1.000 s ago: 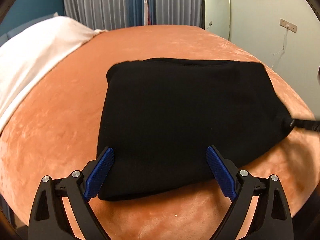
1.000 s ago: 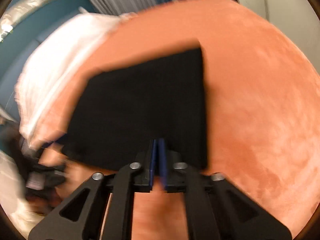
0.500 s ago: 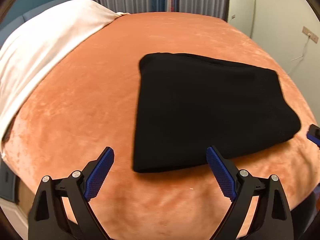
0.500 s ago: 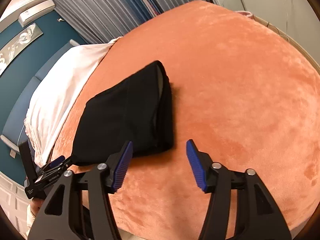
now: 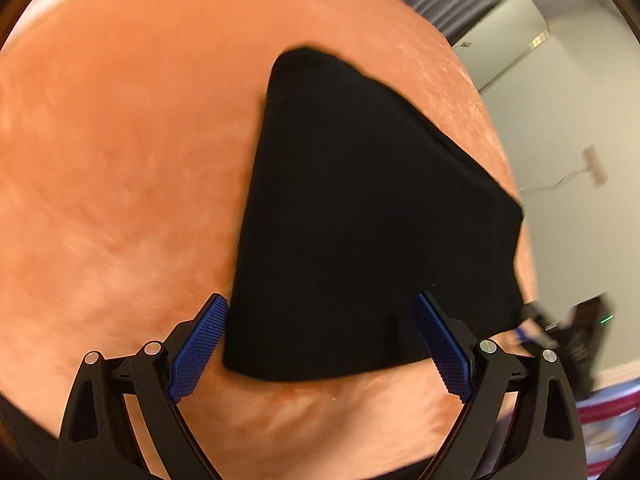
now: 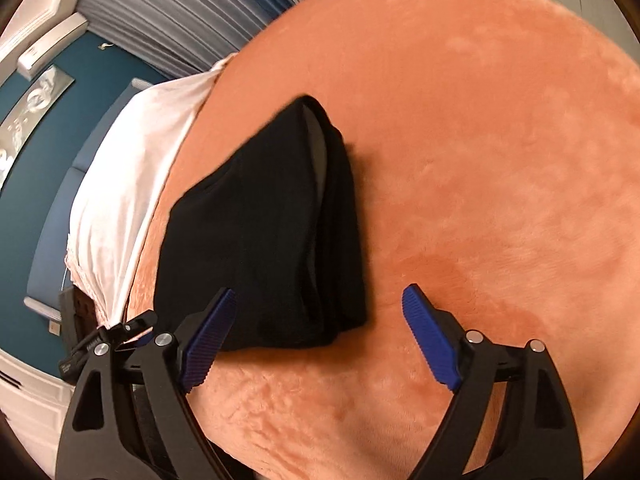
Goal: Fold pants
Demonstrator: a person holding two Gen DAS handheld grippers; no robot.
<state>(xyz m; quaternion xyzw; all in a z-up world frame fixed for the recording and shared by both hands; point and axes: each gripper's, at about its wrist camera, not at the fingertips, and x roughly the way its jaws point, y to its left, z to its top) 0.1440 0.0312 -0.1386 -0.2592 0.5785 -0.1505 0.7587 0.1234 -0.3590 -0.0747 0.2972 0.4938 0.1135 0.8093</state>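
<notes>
Orange plush bed cover (image 6: 500, 168) with the black knit folded pants (image 6: 260, 240) lying flat on it.

Both claws are wide and hold nothing: the left gripper (image 5: 320, 340) hovers over the near edge of the bundle, and the right gripper (image 6: 316, 332) has just been opening, with only the corner of the stack between its jaws, untouched. The cloth looks soft, light and limp, so I would take it at the thick layered edge.

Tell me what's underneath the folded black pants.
The black pants lie as a folded stack directly on the orange plush blanket, which shows on every side. Their stacked layers show at one edge. Whatever sits beneath the blanket, or between the layers, is covered.
</notes>
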